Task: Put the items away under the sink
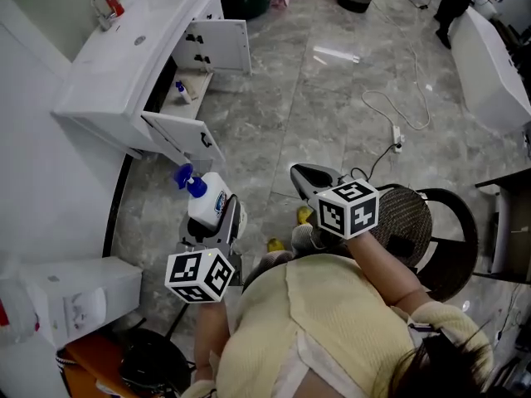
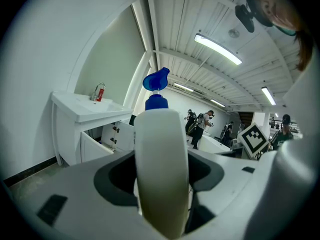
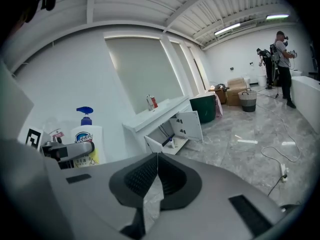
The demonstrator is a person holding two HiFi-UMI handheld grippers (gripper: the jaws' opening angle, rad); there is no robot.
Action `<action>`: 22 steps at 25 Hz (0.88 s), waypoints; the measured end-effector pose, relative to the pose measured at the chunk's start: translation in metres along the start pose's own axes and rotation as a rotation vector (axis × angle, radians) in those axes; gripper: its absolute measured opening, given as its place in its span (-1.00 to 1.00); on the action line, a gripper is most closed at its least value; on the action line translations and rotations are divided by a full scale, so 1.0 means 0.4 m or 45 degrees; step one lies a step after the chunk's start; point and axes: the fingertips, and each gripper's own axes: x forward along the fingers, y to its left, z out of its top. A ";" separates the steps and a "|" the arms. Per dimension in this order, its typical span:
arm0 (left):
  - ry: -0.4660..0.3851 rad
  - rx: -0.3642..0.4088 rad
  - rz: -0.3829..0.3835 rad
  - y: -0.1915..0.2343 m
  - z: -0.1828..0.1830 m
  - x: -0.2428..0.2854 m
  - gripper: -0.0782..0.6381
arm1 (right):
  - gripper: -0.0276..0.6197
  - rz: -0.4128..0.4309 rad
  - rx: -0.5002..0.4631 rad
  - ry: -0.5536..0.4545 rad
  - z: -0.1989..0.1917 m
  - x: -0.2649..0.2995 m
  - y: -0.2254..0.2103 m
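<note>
Now, left gripper (image 1: 217,215): its jaws are clamping the soap bottle (image 2: 160,154) by the sides of its white body, with the blue pump pointing away from the camera.
Soap bottle: it is riding in the air above the grey floor (image 1: 332,123), well apart from the cupboard.
Right gripper (image 3: 156,176): its jaws are pressing together on nothing, and it is hanging at about three o'clock of the left gripper in the head view.
Sink cabinet (image 1: 124,65): it is lying at about eleven o'clock from the bottle; both doors (image 1: 222,46) are standing open, and a small blue-capped bottle (image 1: 181,88) is sitting on the shelf inside.
Step in hand: by the look of it, the person is carrying the soap bottle toward the open cupboard; nothing is being set down yet.
Next move: it is calling for a reach toward eleven o'clock, passing the bottle between the two doors, standing it upright on the shelf beside the small bottle without knocking it, and only then letting the jaws part.
</note>
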 end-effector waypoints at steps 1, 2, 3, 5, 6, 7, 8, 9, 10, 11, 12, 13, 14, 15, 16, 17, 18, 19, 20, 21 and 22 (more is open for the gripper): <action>0.007 -0.004 -0.003 0.002 -0.003 0.002 0.05 | -0.83 0.001 -0.002 0.004 0.000 0.000 0.001; 0.014 -0.009 -0.005 0.004 -0.005 0.005 0.05 | -0.83 0.002 -0.005 0.010 0.000 0.001 0.001; 0.020 -0.014 -0.006 0.007 -0.008 0.009 0.05 | -0.83 0.000 -0.009 0.017 -0.001 0.004 -0.001; 0.028 -0.023 -0.003 0.013 -0.010 0.020 0.05 | -0.83 -0.010 -0.014 0.033 -0.004 0.012 -0.012; 0.029 -0.027 0.000 0.015 -0.010 0.027 0.05 | -0.83 -0.016 -0.013 0.041 -0.005 0.018 -0.021; 0.029 -0.031 0.003 0.018 -0.008 0.036 0.05 | -0.83 -0.020 -0.012 0.048 -0.004 0.025 -0.032; 0.028 -0.035 0.006 0.021 -0.005 0.047 0.05 | -0.83 -0.022 -0.010 0.052 0.000 0.033 -0.042; 0.025 -0.038 0.009 0.024 0.001 0.059 0.05 | -0.83 -0.022 -0.010 0.054 0.008 0.043 -0.053; 0.023 -0.040 0.013 0.027 0.008 0.073 0.05 | -0.83 -0.020 -0.010 0.054 0.019 0.053 -0.064; 0.020 -0.040 0.016 0.029 0.017 0.087 0.05 | -0.83 -0.019 -0.010 0.051 0.032 0.063 -0.075; 0.019 -0.039 0.018 0.031 0.025 0.102 0.05 | -0.83 -0.018 -0.009 0.048 0.046 0.073 -0.088; 0.018 -0.036 0.021 0.033 0.034 0.118 0.05 | -0.83 -0.016 -0.008 0.046 0.060 0.083 -0.101; 0.020 -0.032 0.024 0.034 0.042 0.136 0.05 | -0.83 -0.014 -0.007 0.046 0.074 0.093 -0.115; 0.022 -0.030 0.029 0.035 0.050 0.154 0.05 | -0.83 -0.010 -0.007 0.048 0.087 0.103 -0.129; 0.024 -0.028 0.033 0.035 0.057 0.174 0.05 | -0.83 -0.007 -0.009 0.050 0.099 0.112 -0.143; 0.025 -0.027 0.036 0.035 0.064 0.194 0.05 | -0.83 -0.003 -0.011 0.053 0.111 0.122 -0.158; 0.025 -0.025 0.038 0.033 0.071 0.216 0.05 | -0.83 0.002 -0.013 0.055 0.124 0.132 -0.173; 0.025 -0.022 0.038 0.030 0.079 0.238 0.05 | -0.83 0.007 -0.013 0.056 0.137 0.142 -0.188; 0.025 -0.019 0.038 0.027 0.087 0.261 0.05 | -0.83 0.013 -0.012 0.057 0.150 0.153 -0.204; 0.024 -0.018 0.038 0.025 0.095 0.284 0.05 | -0.83 0.019 -0.010 0.057 0.164 0.163 -0.218; 0.025 -0.017 0.040 0.022 0.103 0.306 0.05 | -0.83 0.025 -0.009 0.057 0.177 0.174 -0.232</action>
